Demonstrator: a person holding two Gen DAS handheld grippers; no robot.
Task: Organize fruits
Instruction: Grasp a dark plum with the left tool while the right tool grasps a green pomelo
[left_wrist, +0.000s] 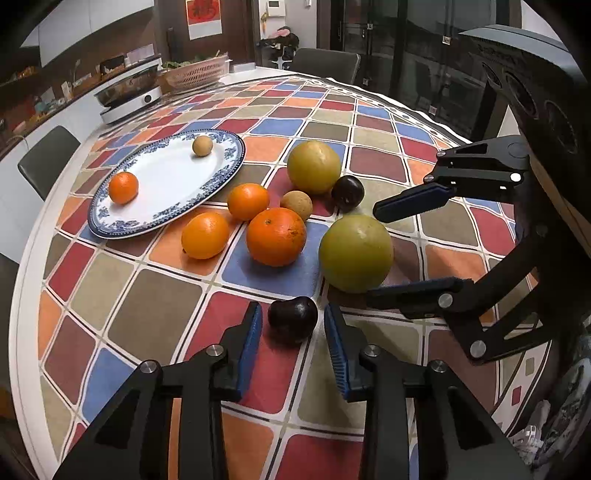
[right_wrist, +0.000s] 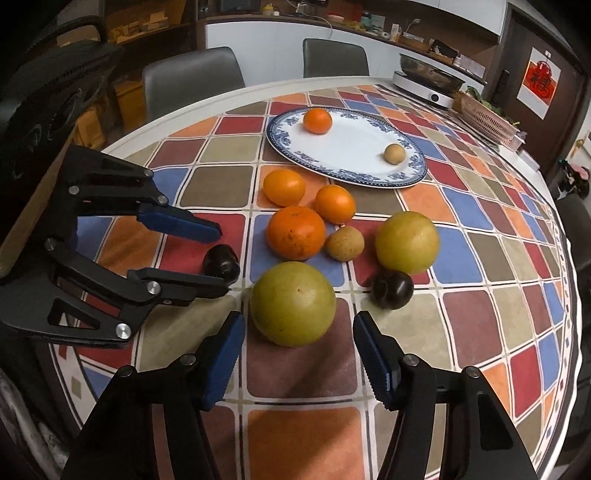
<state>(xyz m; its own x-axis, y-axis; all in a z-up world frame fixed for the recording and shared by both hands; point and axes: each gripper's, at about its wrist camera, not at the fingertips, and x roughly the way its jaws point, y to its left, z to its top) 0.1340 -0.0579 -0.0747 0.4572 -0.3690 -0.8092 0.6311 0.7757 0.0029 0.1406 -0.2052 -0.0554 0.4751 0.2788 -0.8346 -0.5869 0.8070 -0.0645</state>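
Note:
My left gripper (left_wrist: 292, 314) is open with its blue pads on either side of a dark plum (left_wrist: 293, 318) on the tablecloth; it also shows in the right wrist view (right_wrist: 224, 258). My right gripper (right_wrist: 298, 325) is open around a large yellow-green fruit (right_wrist: 293, 303), also seen in the left wrist view (left_wrist: 355, 253). A blue-rimmed white plate (left_wrist: 173, 181) holds a small orange (left_wrist: 123, 187) and a small tan fruit (left_wrist: 202, 145). Between them lie three oranges (left_wrist: 276, 236), a tan fruit (left_wrist: 296, 205), a second yellow-green fruit (left_wrist: 314, 166) and a second plum (left_wrist: 347, 192).
The round table has a colourful checked cloth (left_wrist: 155, 306). At its far side stand an induction cooker with a pan (left_wrist: 129, 92) and a pink basket (left_wrist: 195, 72). Grey chairs (right_wrist: 192, 79) stand around the table.

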